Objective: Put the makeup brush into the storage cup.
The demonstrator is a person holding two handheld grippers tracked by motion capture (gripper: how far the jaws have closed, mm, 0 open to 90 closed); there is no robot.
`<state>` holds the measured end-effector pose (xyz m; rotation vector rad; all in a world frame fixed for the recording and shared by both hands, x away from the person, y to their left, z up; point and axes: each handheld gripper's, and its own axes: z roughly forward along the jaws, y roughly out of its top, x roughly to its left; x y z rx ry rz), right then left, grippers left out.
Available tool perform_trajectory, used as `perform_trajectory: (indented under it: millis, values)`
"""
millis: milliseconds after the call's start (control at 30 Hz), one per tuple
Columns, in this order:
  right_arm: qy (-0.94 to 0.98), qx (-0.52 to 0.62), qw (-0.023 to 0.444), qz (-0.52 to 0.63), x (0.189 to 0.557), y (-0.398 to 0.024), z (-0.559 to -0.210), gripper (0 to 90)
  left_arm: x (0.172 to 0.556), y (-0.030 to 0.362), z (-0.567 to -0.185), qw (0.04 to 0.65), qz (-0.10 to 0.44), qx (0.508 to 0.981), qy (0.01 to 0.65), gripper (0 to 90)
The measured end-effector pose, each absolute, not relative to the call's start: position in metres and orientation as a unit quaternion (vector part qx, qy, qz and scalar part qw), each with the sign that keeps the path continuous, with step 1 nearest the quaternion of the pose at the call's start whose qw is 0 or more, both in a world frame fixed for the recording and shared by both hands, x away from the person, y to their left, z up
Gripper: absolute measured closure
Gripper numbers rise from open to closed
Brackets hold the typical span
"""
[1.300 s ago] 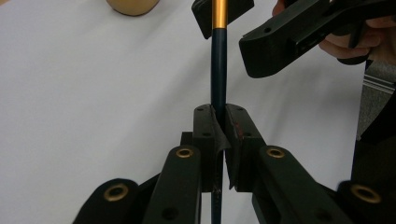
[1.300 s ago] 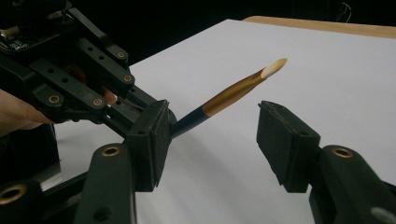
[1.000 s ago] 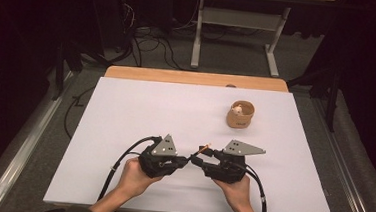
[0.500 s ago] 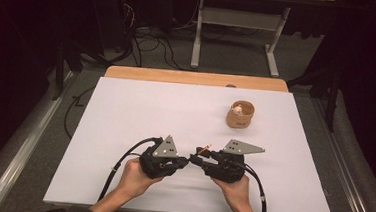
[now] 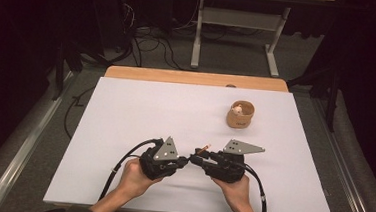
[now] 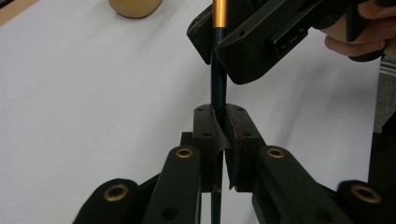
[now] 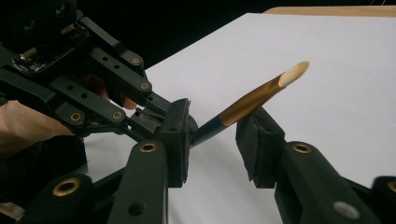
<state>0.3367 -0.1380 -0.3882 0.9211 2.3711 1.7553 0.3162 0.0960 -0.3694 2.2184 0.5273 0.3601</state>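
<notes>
Little has shifted since the earlier frames: both hands sit where they were near the front of the table (image 5: 124,131), and only the right gripper's jaws have just been closing around the pen.

Left gripper (image 6: 219,140) is clamped tight on the dark lower barrel of the pen (image 6: 218,70). From there the pen runs straight on towards the right gripper (image 7: 224,144), its gold section and pale tip (image 7: 293,73) poking out beyond. Its long axis lies across the gap between the two hands, roughly along the left gripper's own line.

Right gripper's jaws stand narrowly apart, one on each side of the barrel; the near one seems just beside it, the far one is clear, so no grip yet. Closing fully would probably take the pen over.

A cup (image 5: 239,114) stands well apart, farther back on the right.
</notes>
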Motion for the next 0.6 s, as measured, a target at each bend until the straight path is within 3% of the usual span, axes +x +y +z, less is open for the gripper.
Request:
perform_trajectory:
  millis: [233,600]
  values:
    - [0.767,0.296,0.021,0.569,0.3372,-0.1378,-0.3887,70.6,0.3115,0.0924,-0.3692,0.390,0.176,0.883,0.192,83.5]
    - [0.767,0.296,0.016,0.569,0.3375,-0.1385,-0.3888,74.6,0.3106,0.0923,-0.3692,0.389,0.181,0.883,0.188,83.6]
